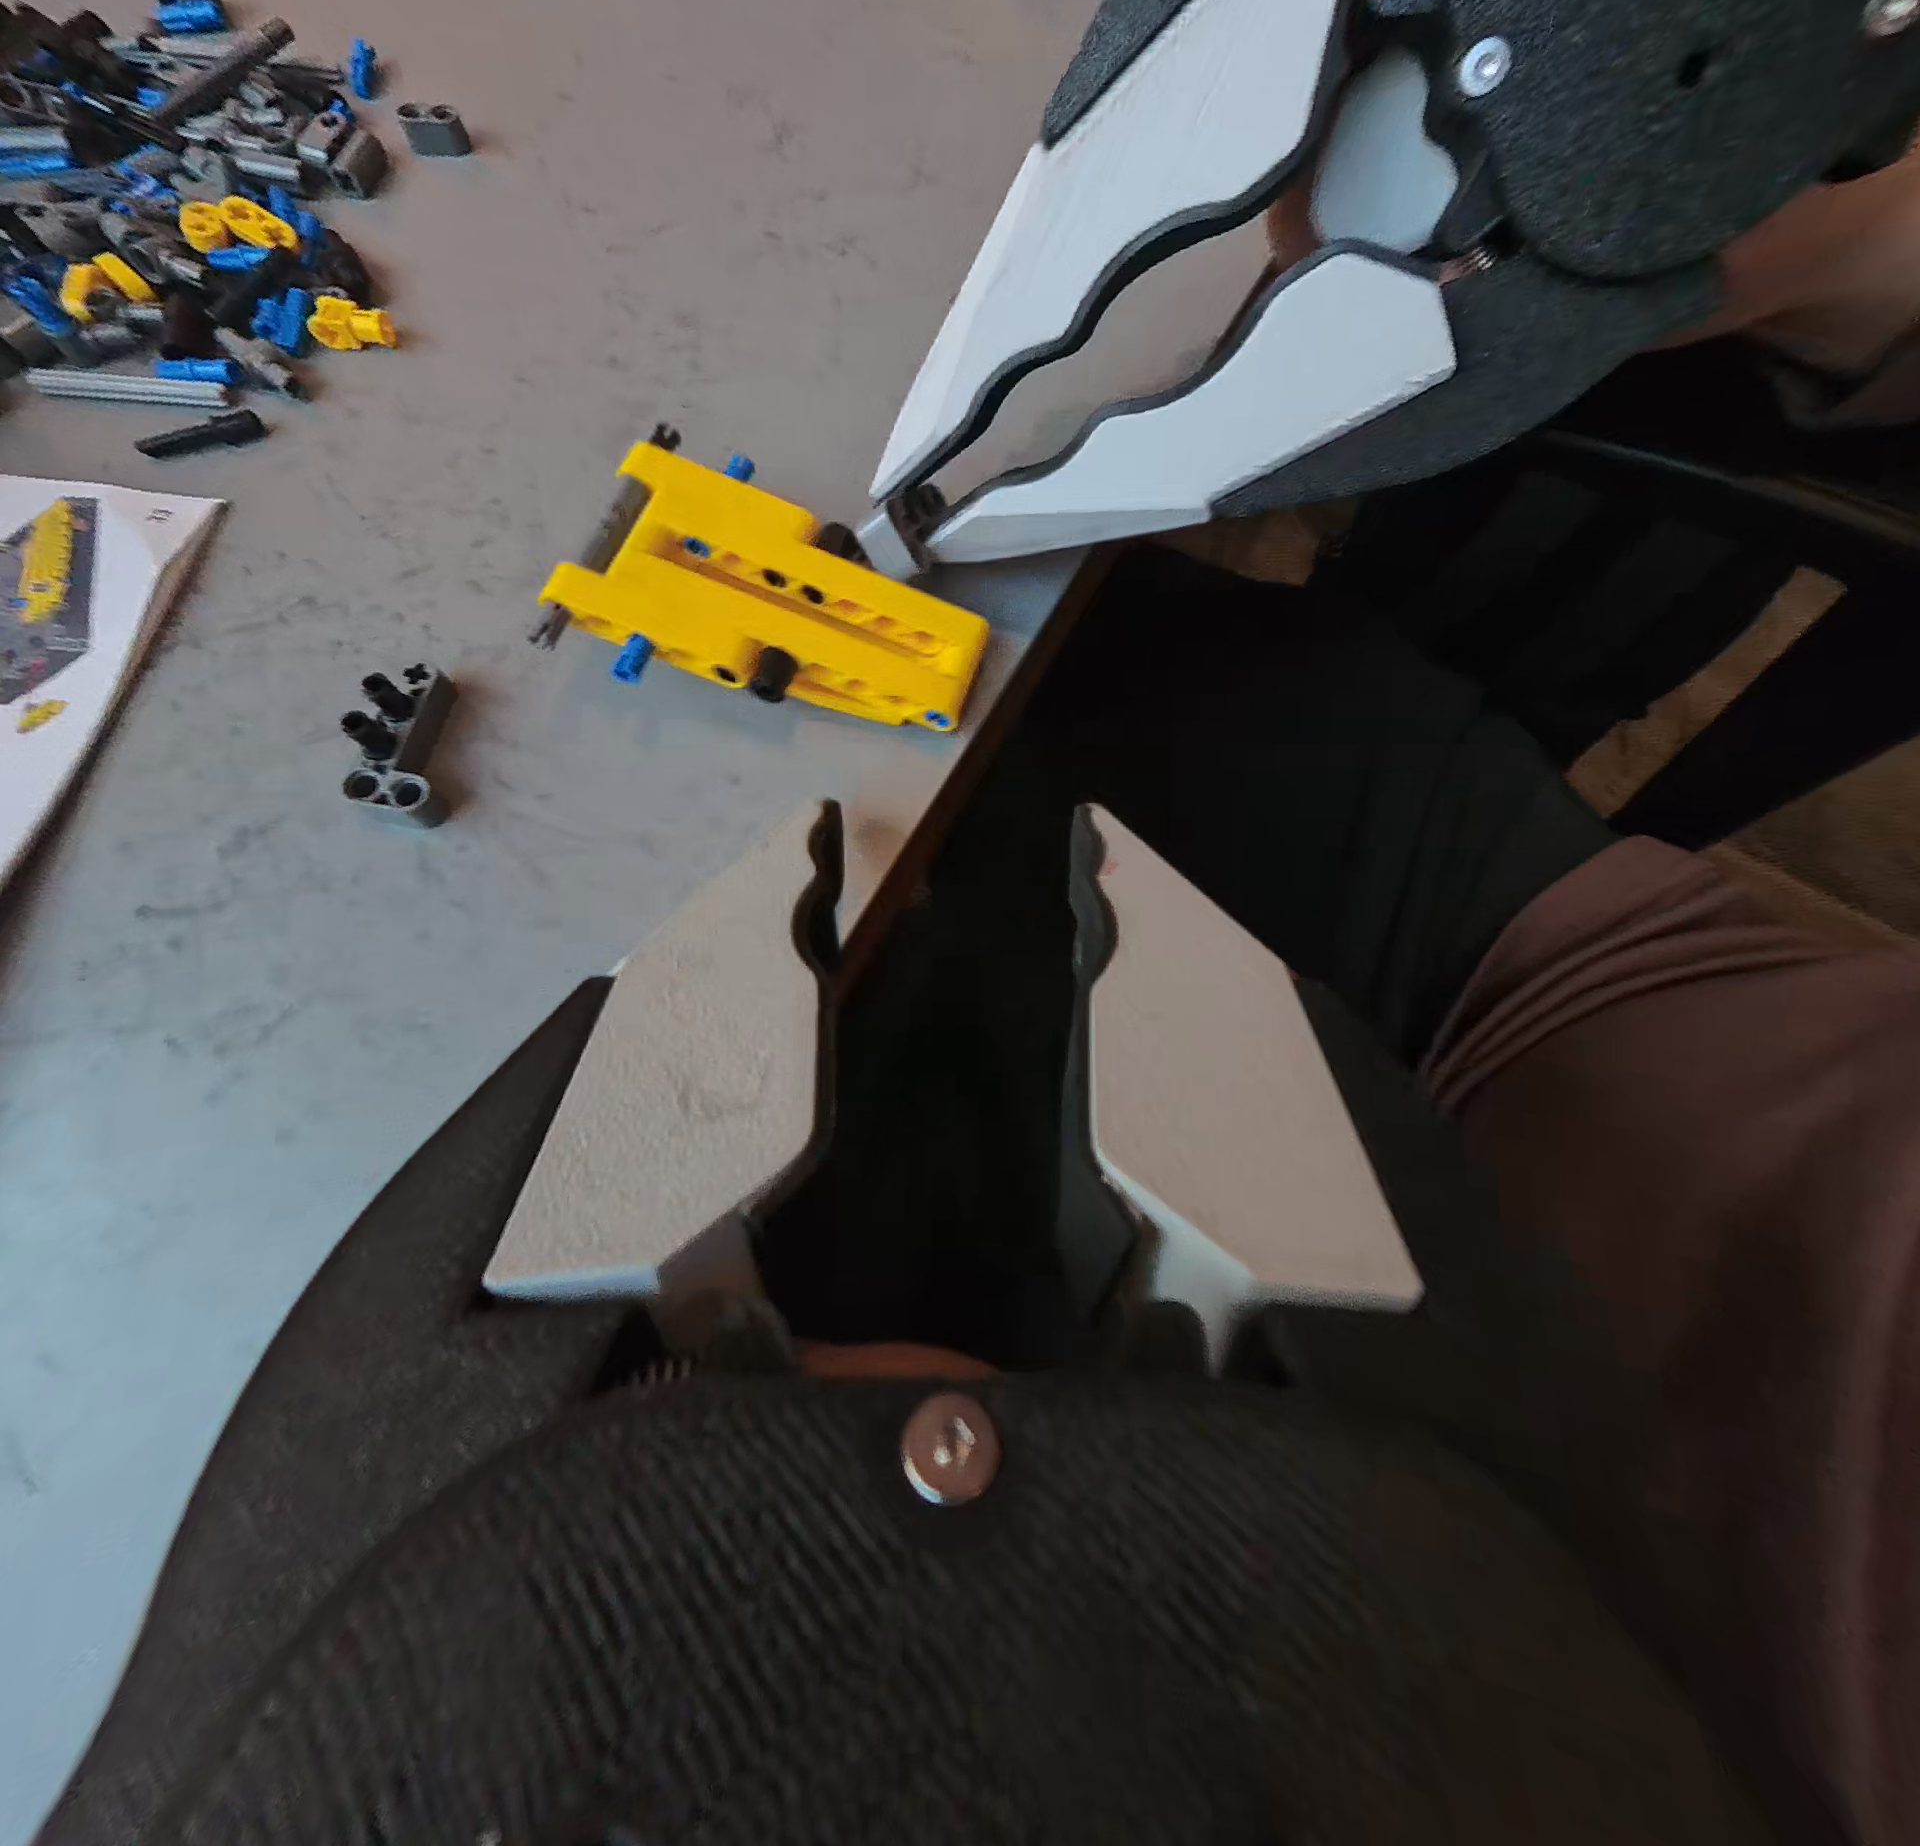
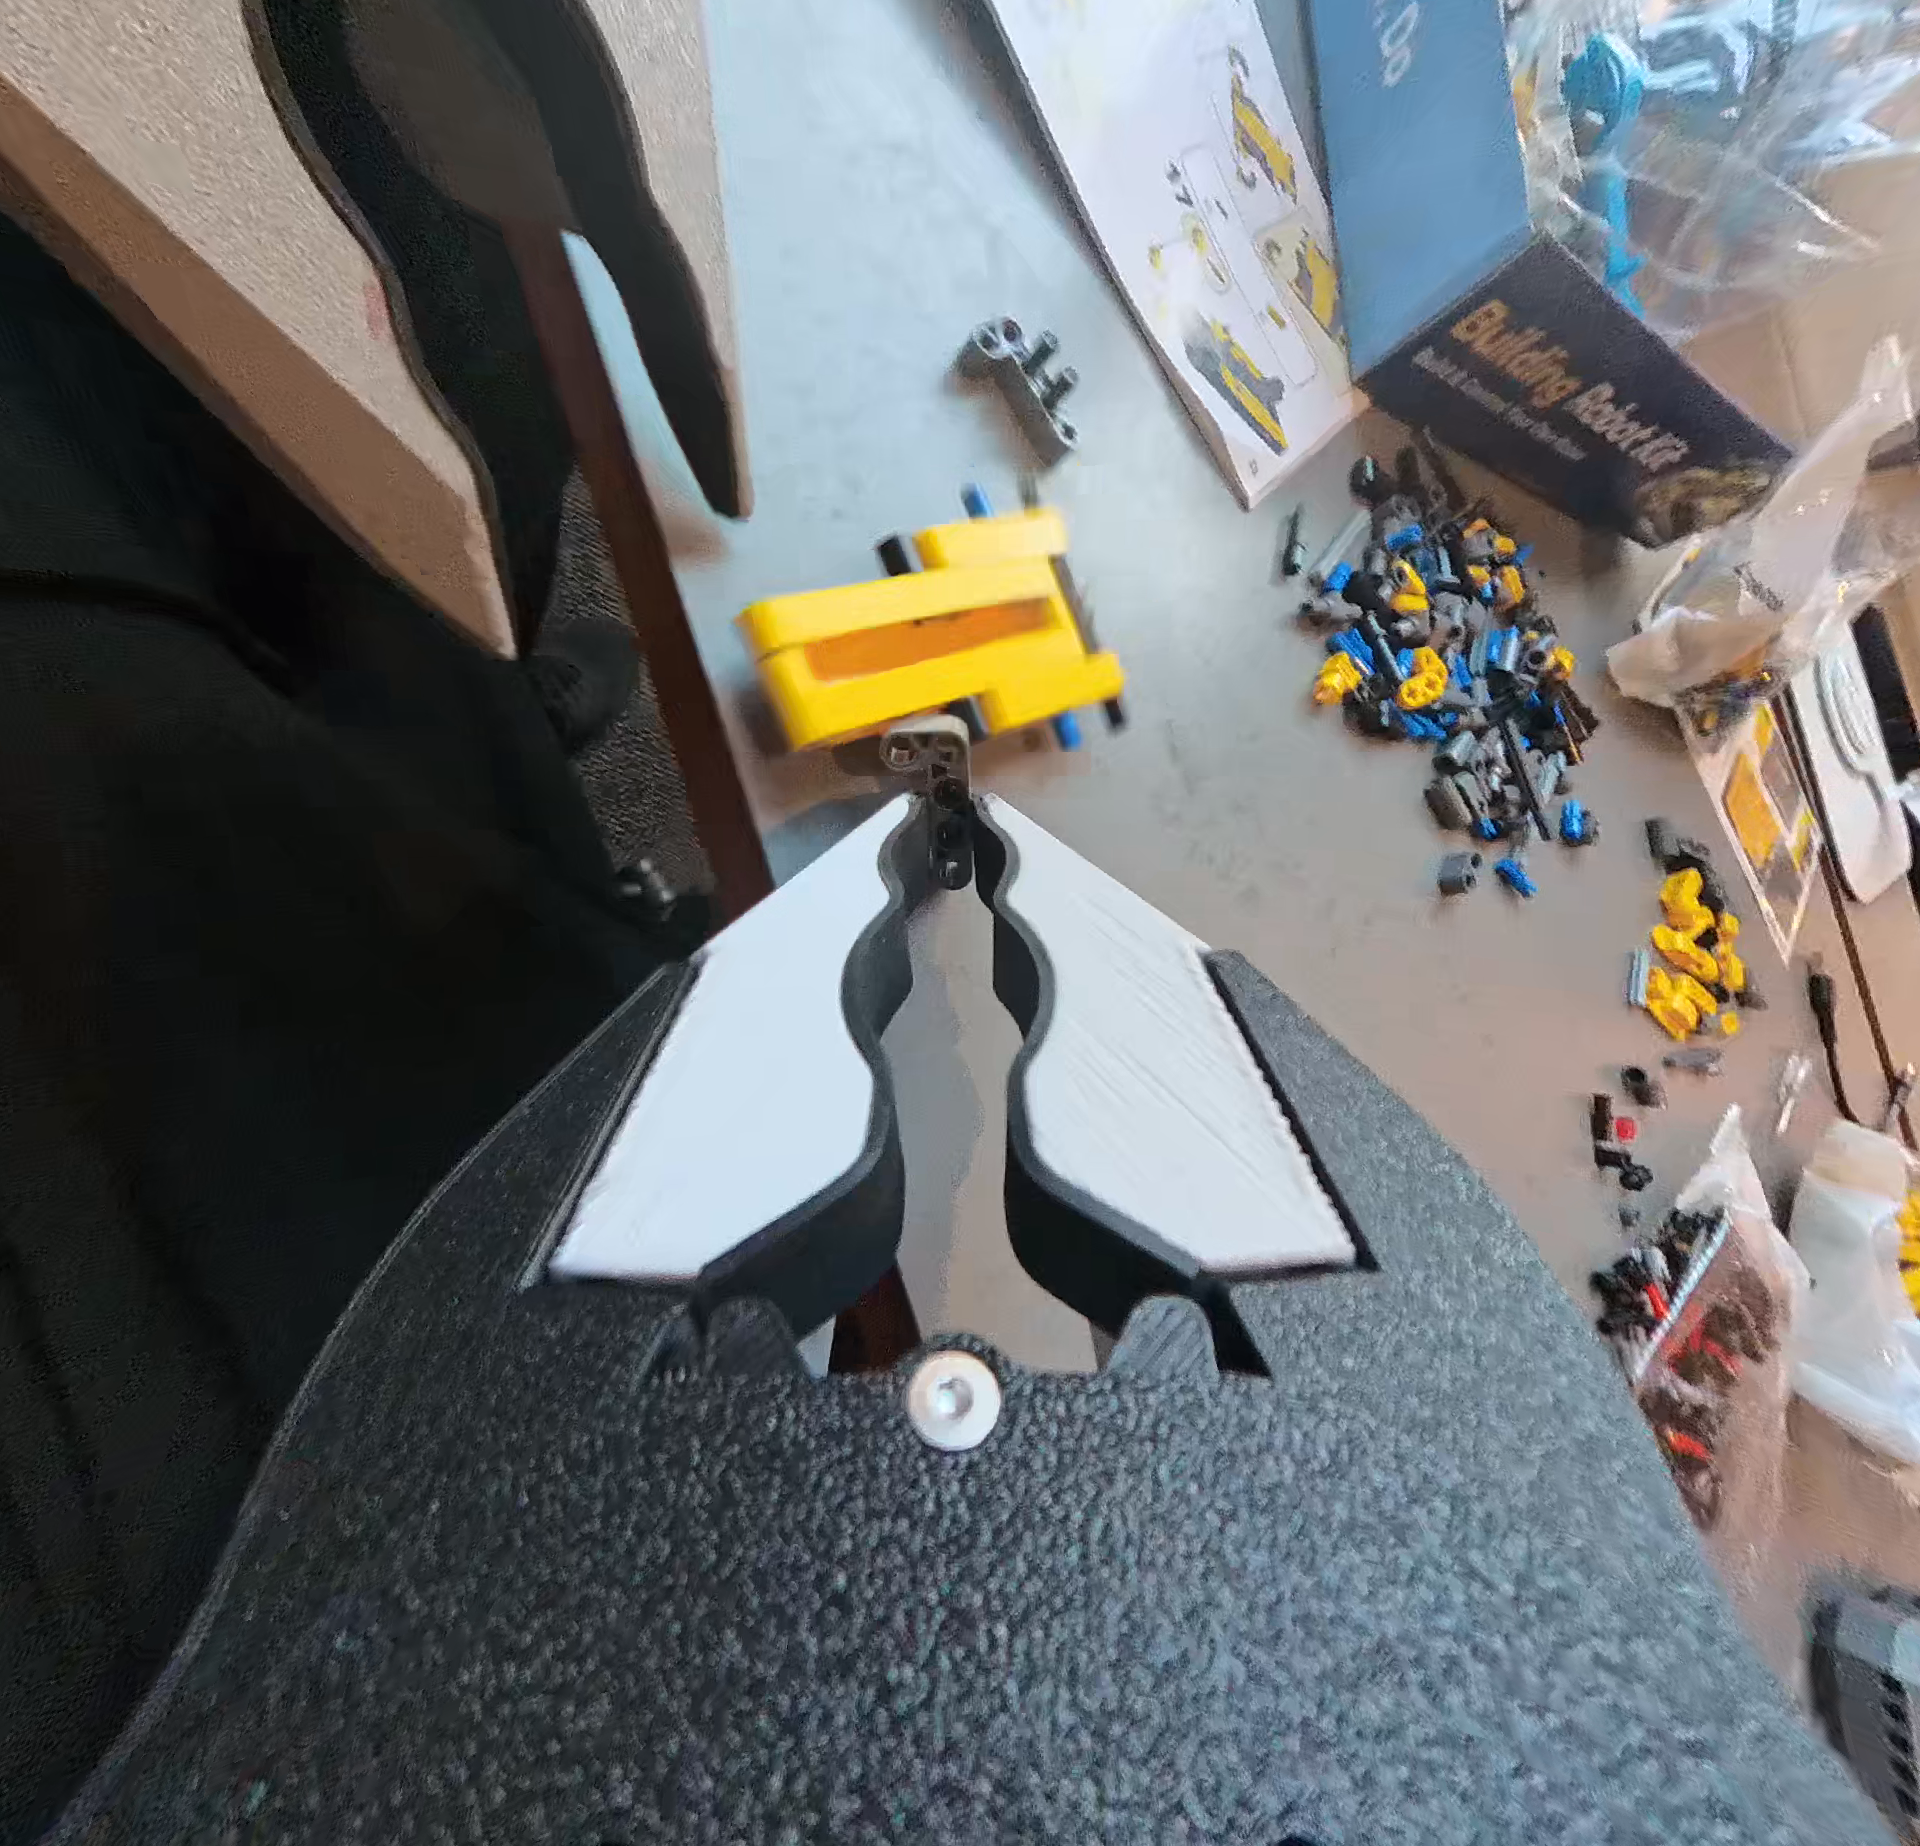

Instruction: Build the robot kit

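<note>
Seeing grey tabletop [image 1: 312, 965] first. Booklet [image 2: 1174, 186] and blue box [image 2: 1455, 186] at far side. Loose parts pile [image 2: 1455, 674] beyond yellow assembly [image 1: 769, 601], which lies near tabletop edge. My left hand-held gripper [image 1: 951, 861] spread wide, holding nothing, over edge. My right hand-held gripper [image 2: 945, 804] clamped on small grey-black connector piece [image 2: 930, 757], just beside assembly. Small grey bracket [image 1: 400, 747] lies apart.

A matte grey surface [image 1: 644, 186] with a dark front edge carries a flat yellow plastic brick assembly [image 1: 764, 591] near that edge. Beside it lie a small grey connector with black pins [image 1: 398, 747], a white printed instruction booklet [image 2: 1174, 186], a heap of blue, grey, black and yellow small parts [image 2: 1455, 653], a blue cardboard box [image 2: 1475, 238] and clear plastic bags [image 2: 1766, 570].
</note>
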The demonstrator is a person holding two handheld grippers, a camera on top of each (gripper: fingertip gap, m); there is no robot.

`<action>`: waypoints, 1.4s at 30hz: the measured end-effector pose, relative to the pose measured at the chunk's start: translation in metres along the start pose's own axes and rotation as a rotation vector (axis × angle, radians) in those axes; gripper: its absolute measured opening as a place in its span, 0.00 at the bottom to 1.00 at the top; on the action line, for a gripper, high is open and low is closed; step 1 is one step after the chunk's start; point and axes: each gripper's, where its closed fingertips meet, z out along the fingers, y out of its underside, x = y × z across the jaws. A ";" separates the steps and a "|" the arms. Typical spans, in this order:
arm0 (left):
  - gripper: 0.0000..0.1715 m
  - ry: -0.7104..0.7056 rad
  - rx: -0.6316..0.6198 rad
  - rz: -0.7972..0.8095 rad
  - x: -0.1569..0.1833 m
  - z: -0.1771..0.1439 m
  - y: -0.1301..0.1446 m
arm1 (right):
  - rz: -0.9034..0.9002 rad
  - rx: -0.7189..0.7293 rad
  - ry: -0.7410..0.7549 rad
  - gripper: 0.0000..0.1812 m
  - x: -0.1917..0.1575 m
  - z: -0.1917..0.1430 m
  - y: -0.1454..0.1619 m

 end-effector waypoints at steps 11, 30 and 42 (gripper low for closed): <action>0.24 -0.035 0.046 -0.157 -0.024 -0.014 0.002 | 0.061 0.126 -0.061 0.04 -0.008 -0.011 -0.035; 0.13 0.248 0.152 -0.569 -0.034 -0.005 -0.020 | 0.277 0.119 -0.132 0.04 0.007 0.010 -0.028; 0.04 -0.004 0.220 -0.193 -0.054 -0.013 -0.032 | 0.194 0.195 -0.120 0.04 0.003 -0.004 -0.042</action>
